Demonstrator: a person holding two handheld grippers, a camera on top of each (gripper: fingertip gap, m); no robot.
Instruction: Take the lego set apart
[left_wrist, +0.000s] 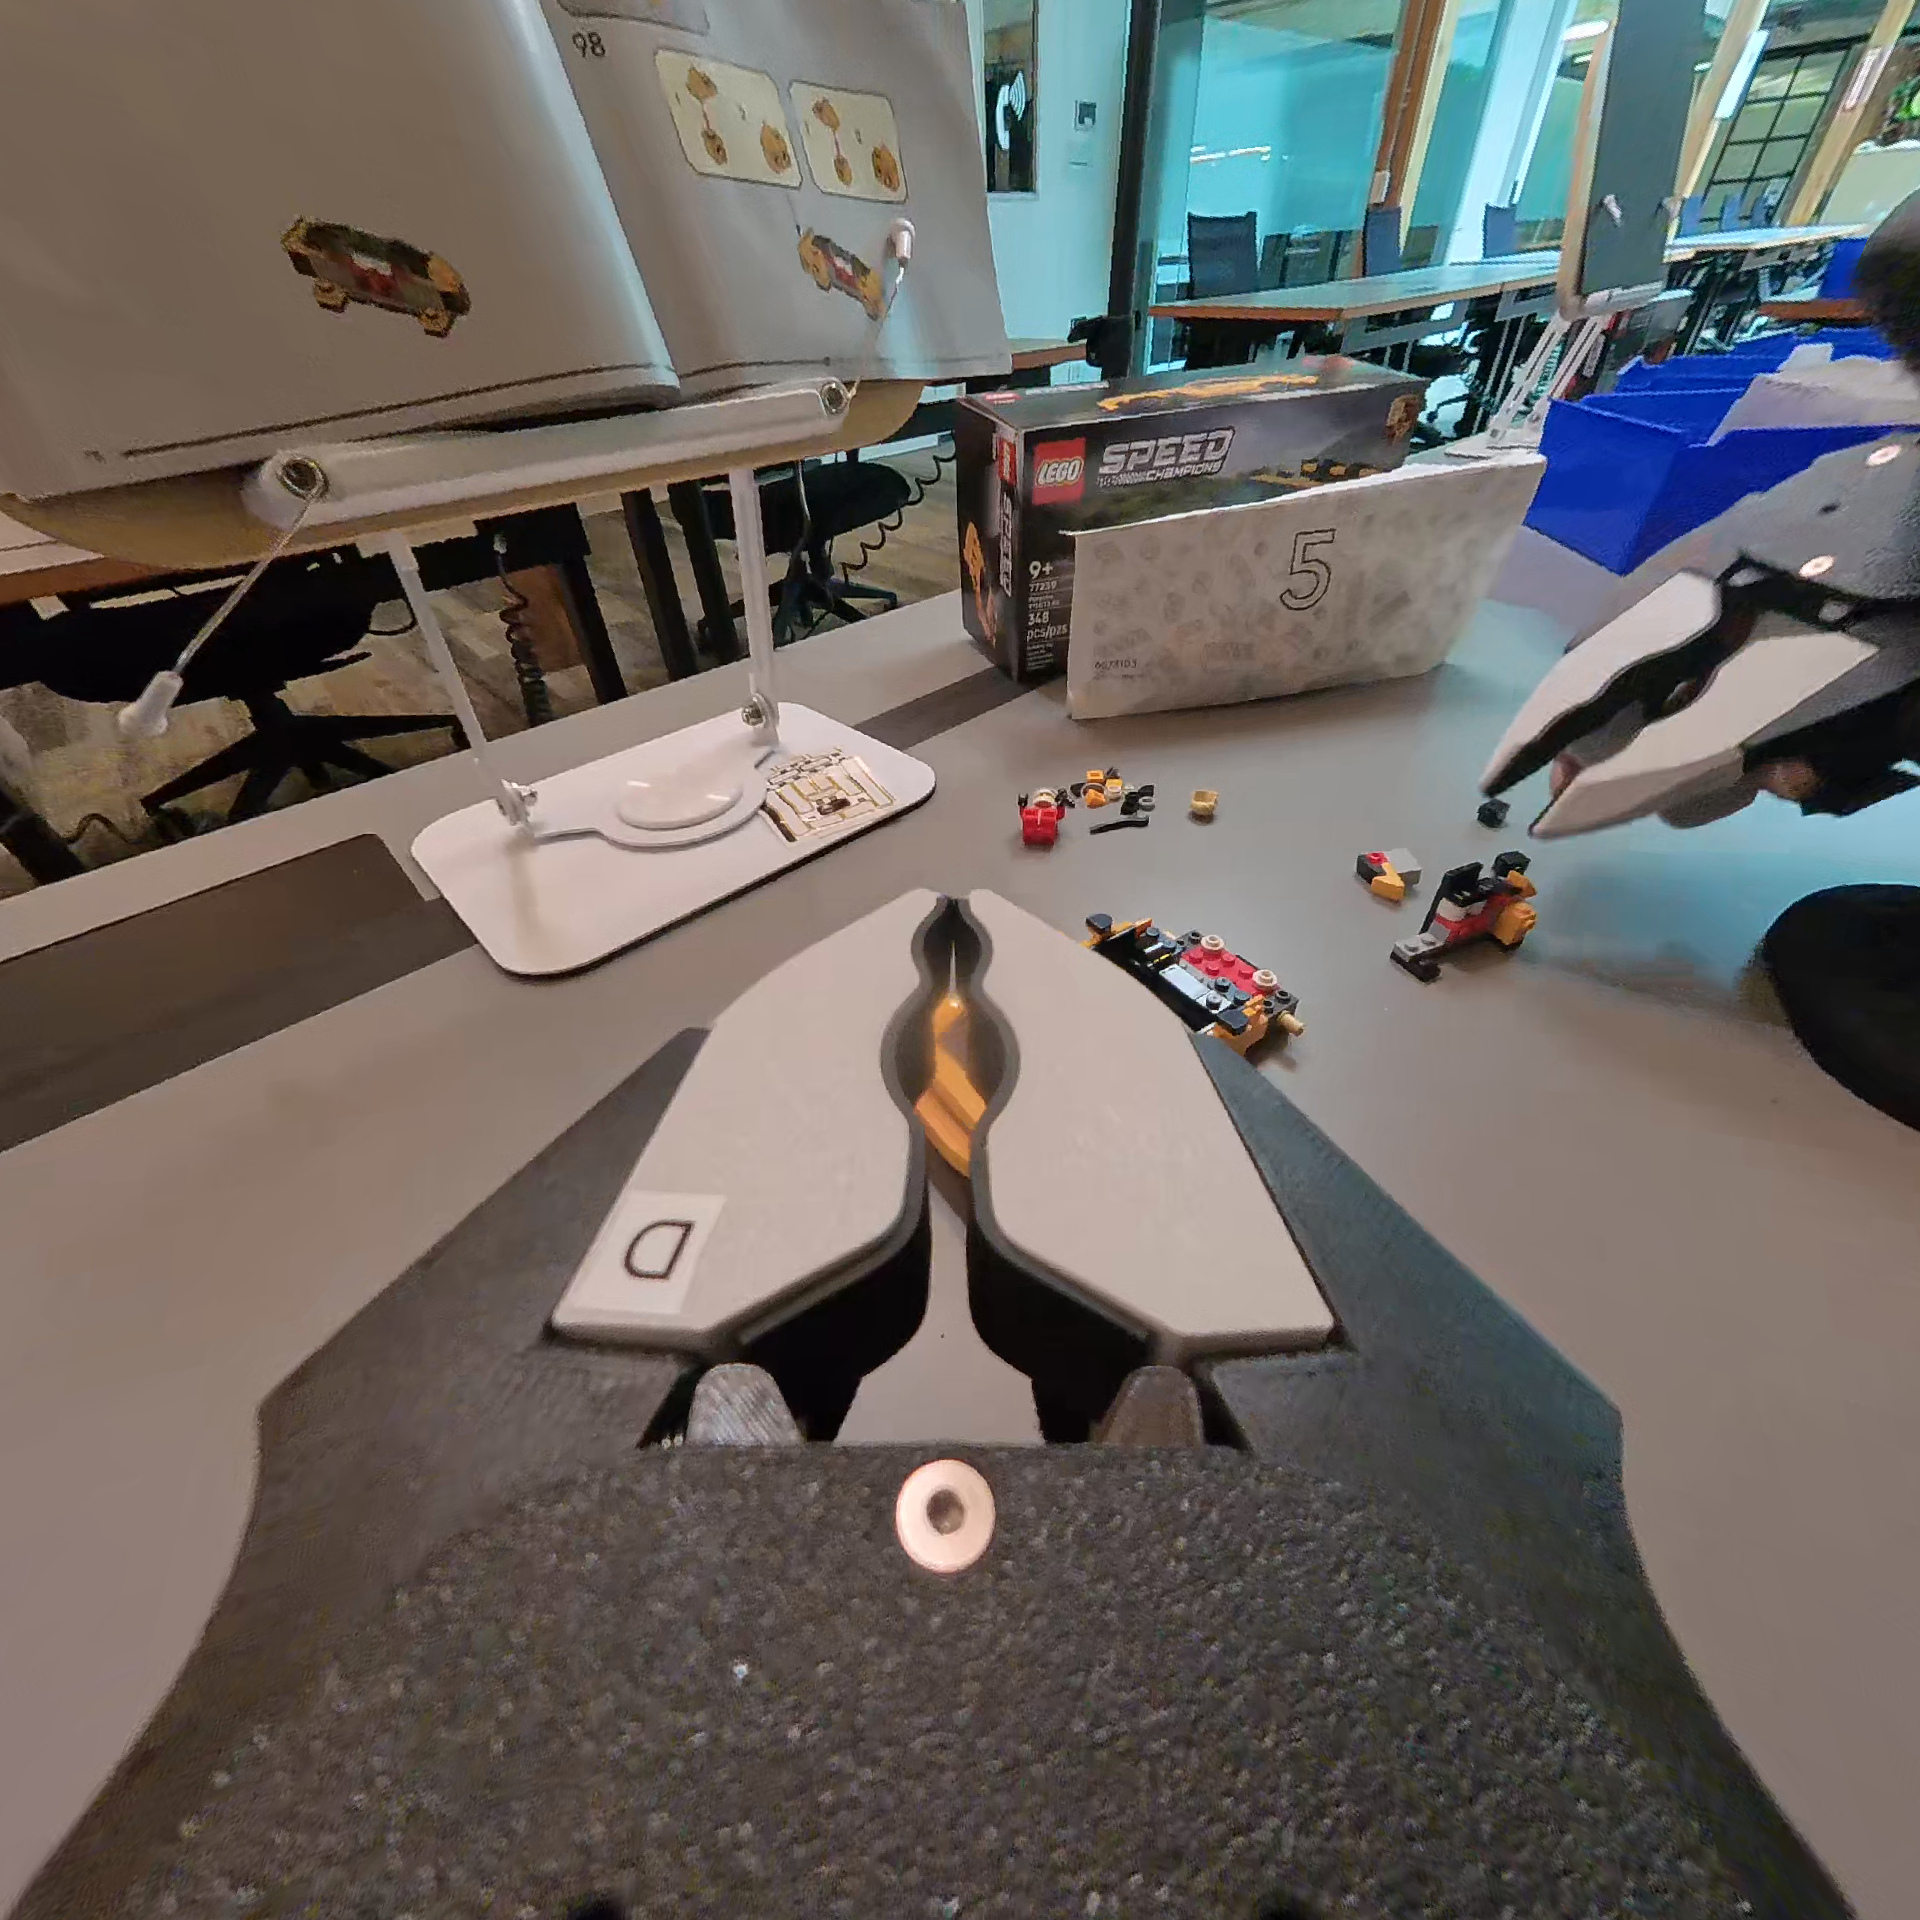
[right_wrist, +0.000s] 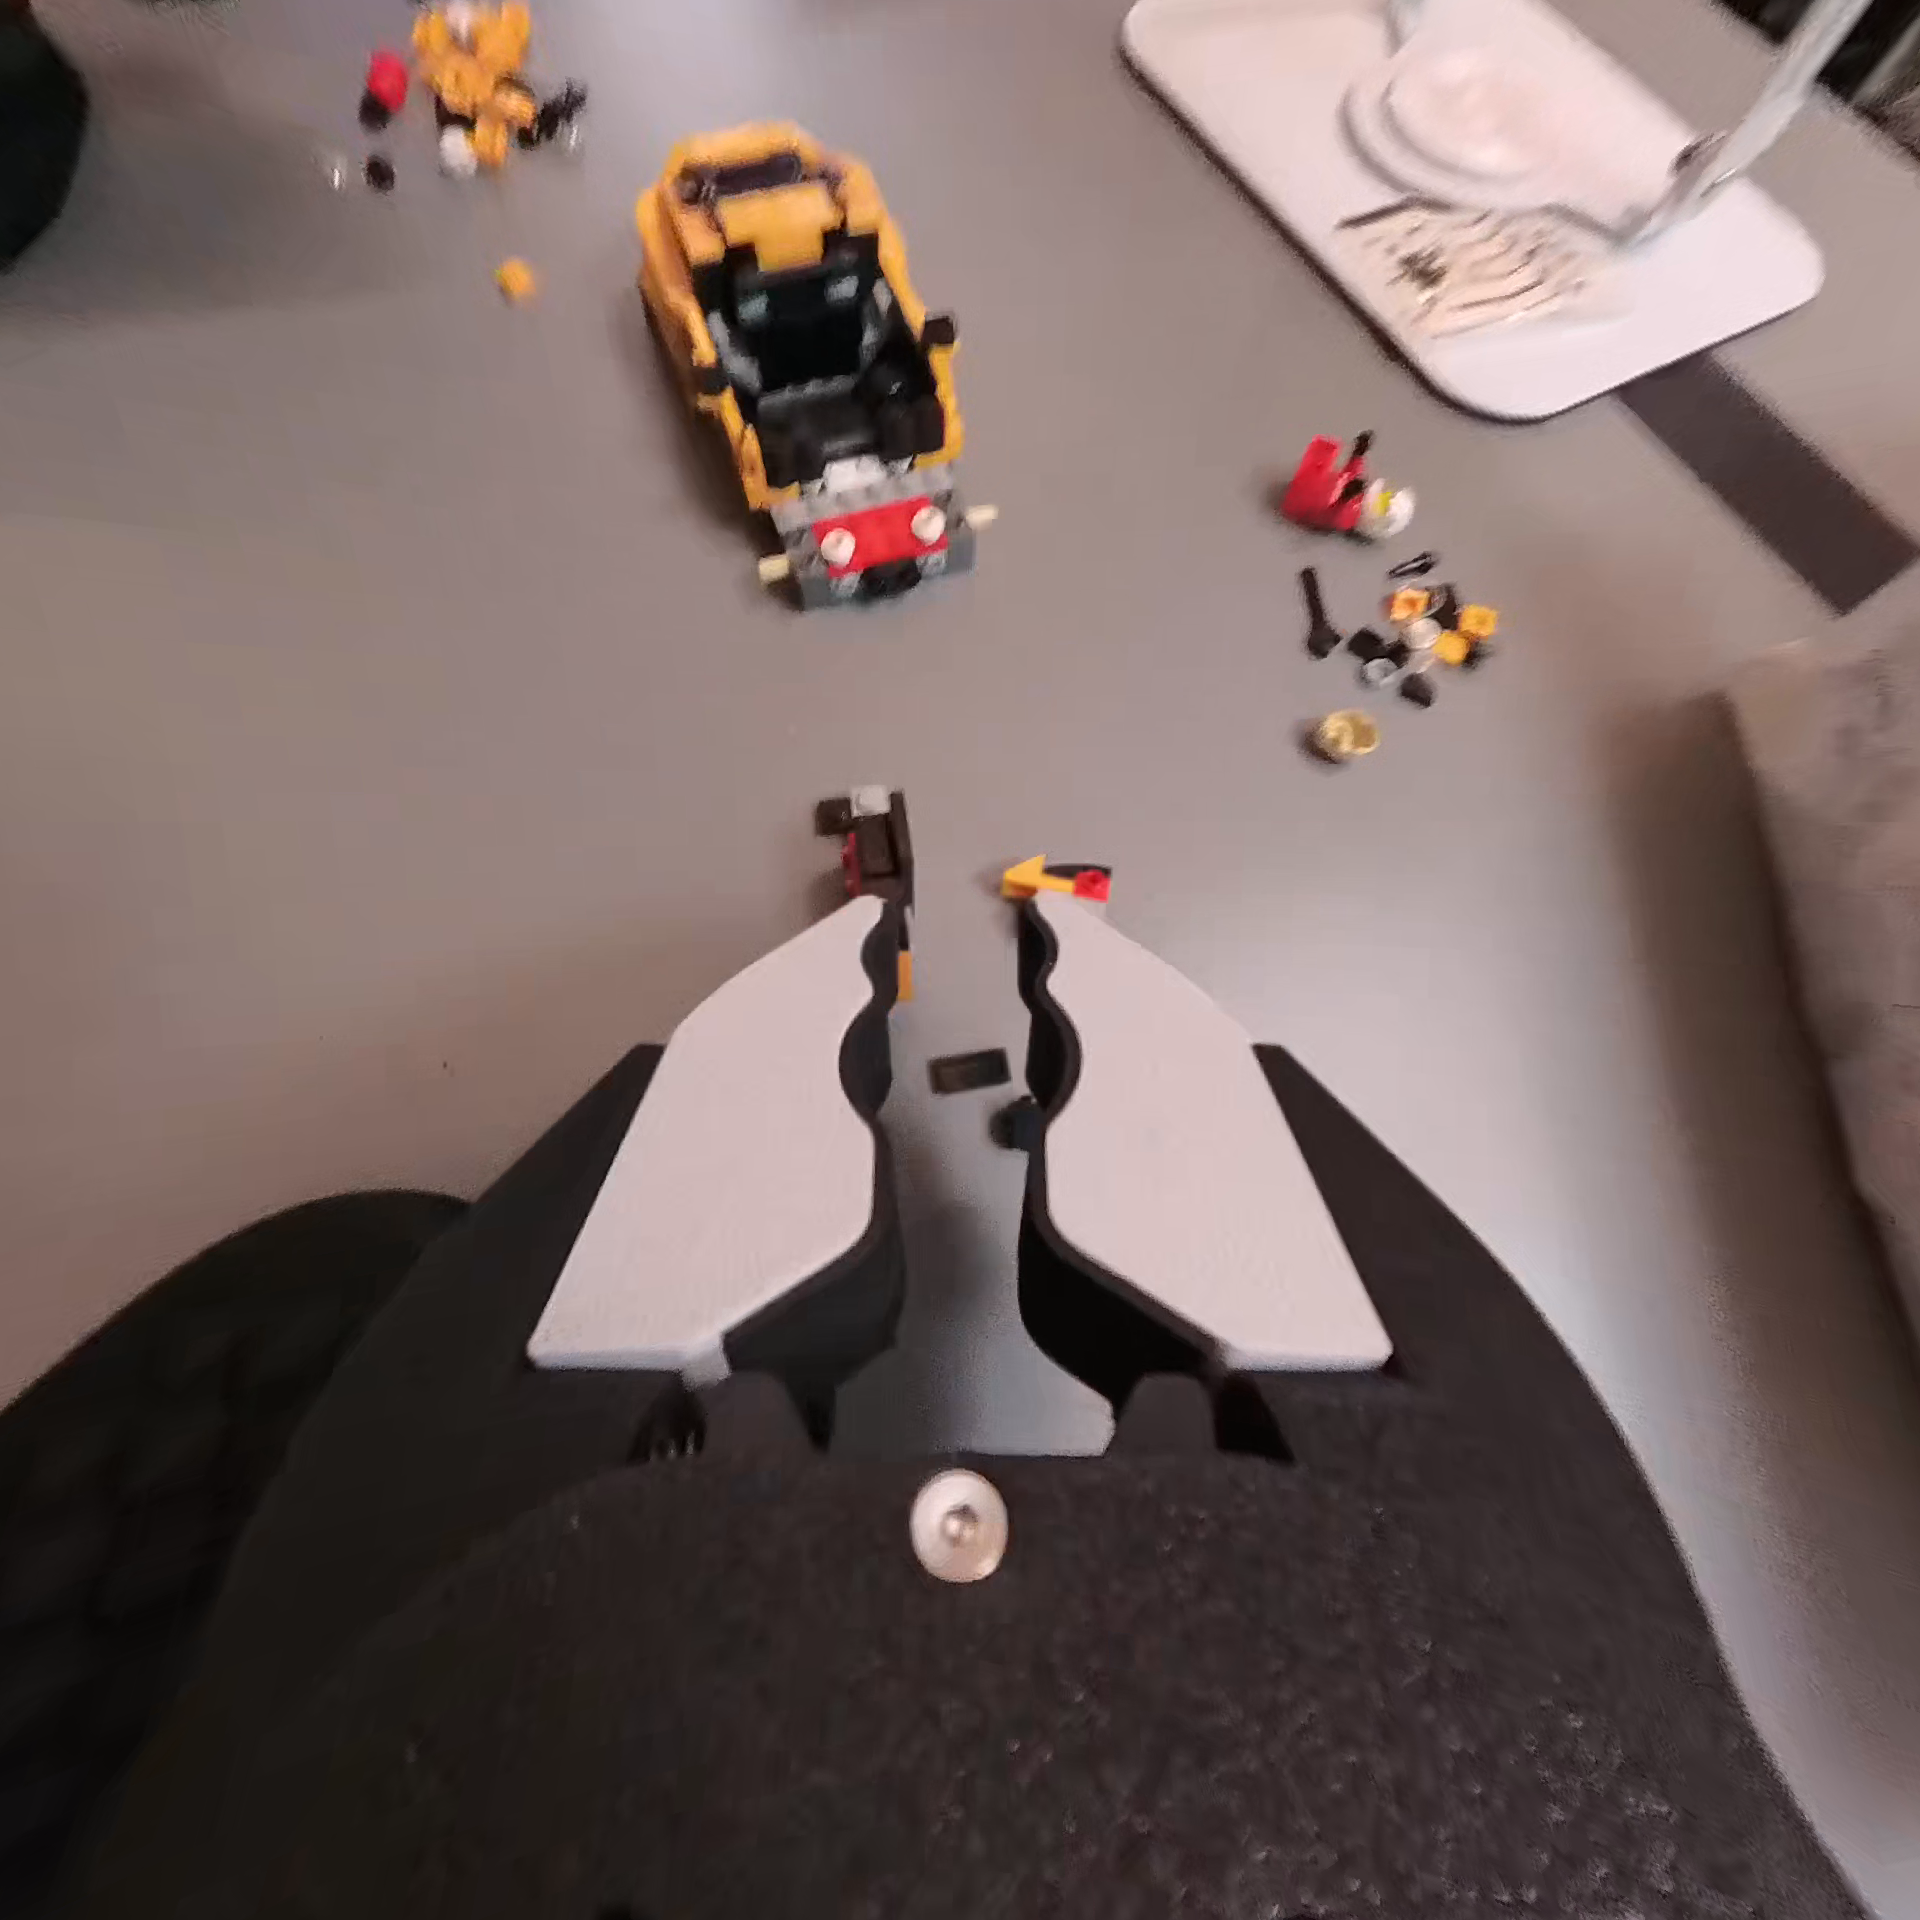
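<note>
Right wrist view: yellow car (right_wrist: 795, 364) sits mid-desk (right_wrist: 312, 779), roof off, well ahead of the right gripper (right_wrist: 961, 914), whose fingers are parted and empty over a small black tile (right_wrist: 968, 1070). Left gripper (left_wrist: 951, 920) has its fingers closed on a yellow piece (left_wrist: 951, 1081). Suggest: set that piece down, pin the chassis, pry upward.

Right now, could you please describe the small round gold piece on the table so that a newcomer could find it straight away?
Start at the white stand base on the grey table and come toward the right gripper, past the red figure piece and the cluster of black and orange bits. The round gold piece lies alone just beyond that cluster. It is the only shiny gold, ring-like part there.
</note>
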